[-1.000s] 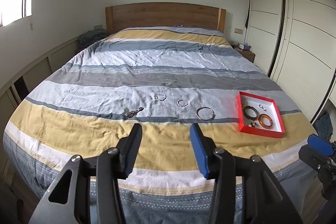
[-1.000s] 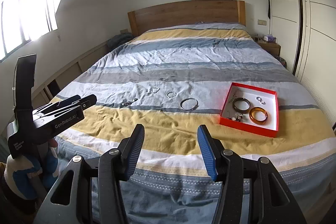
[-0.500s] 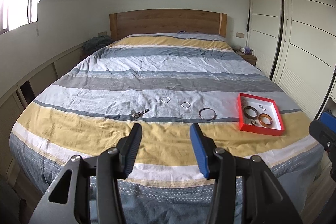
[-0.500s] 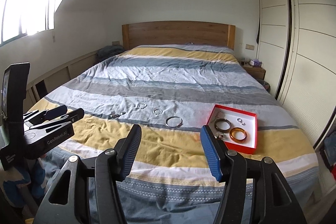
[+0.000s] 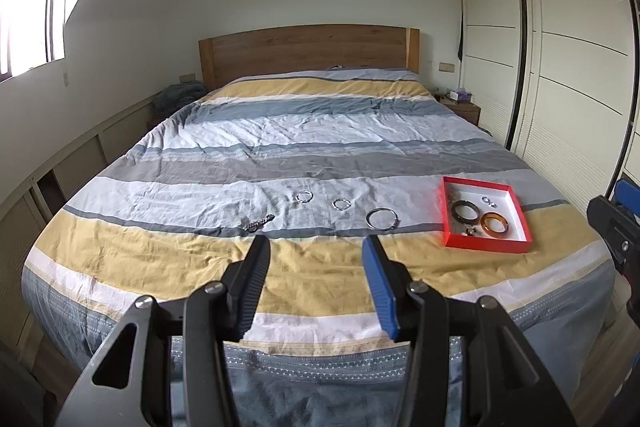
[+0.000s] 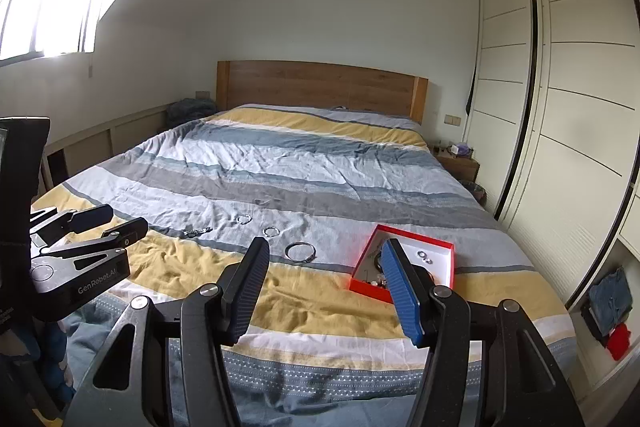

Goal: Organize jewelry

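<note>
The left gripper (image 5: 316,247) fills the lower middle of the frame, its jaws spread apart and empty above the striped bed (image 5: 280,147). Right of centre sits a red tray (image 5: 486,247) holding an amber bangle (image 5: 495,224) and a dark bangle (image 5: 466,211); a silver bangle (image 5: 383,218), two small rings and a chain (image 5: 259,223) lie loose at centre.

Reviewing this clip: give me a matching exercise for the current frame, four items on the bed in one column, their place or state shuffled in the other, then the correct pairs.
Items
1. amber bangle
2. large silver bangle
3. chain bracelet
4. left gripper

Place or state
A. lies loose on the bedspread, leftmost of the loose pieces
B. open, holding nothing
C. inside the red tray, beside a dark bangle
D. lies loose on the bedspread, the loose piece nearest the tray

Pairs: 1-C, 2-D, 3-A, 4-B
</note>
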Demonstrator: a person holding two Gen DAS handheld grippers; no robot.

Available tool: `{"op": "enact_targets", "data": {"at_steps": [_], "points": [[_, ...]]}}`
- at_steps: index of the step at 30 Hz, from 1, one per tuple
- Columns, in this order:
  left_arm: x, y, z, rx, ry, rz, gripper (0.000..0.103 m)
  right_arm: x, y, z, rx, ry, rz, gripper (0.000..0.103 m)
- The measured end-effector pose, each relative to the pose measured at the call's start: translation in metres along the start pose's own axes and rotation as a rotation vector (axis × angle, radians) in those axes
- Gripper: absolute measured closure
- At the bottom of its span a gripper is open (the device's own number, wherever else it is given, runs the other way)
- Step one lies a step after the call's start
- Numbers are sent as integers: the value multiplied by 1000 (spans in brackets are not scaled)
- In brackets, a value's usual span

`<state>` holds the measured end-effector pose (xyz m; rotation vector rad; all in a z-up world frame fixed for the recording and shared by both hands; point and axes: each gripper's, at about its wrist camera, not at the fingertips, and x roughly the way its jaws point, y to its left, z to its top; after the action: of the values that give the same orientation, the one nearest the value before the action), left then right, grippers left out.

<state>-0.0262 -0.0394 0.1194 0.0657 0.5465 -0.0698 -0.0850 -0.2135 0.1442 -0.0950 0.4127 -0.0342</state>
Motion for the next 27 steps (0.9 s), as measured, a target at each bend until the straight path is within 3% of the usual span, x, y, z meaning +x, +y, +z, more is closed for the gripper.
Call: {"op": "enact_targets", "data": {"at_steps": [3, 6, 27], "points": [[0, -1, 0, -2, 0, -1, 55, 0, 0, 0, -1, -5, -1, 45], [-2, -2, 0, -1, -9, 6, 45, 0, 0, 0, 1, -10, -3, 45], [0, 2, 1, -9, -29, 18, 45, 5, 2, -3, -7, 12, 25, 45]]}}
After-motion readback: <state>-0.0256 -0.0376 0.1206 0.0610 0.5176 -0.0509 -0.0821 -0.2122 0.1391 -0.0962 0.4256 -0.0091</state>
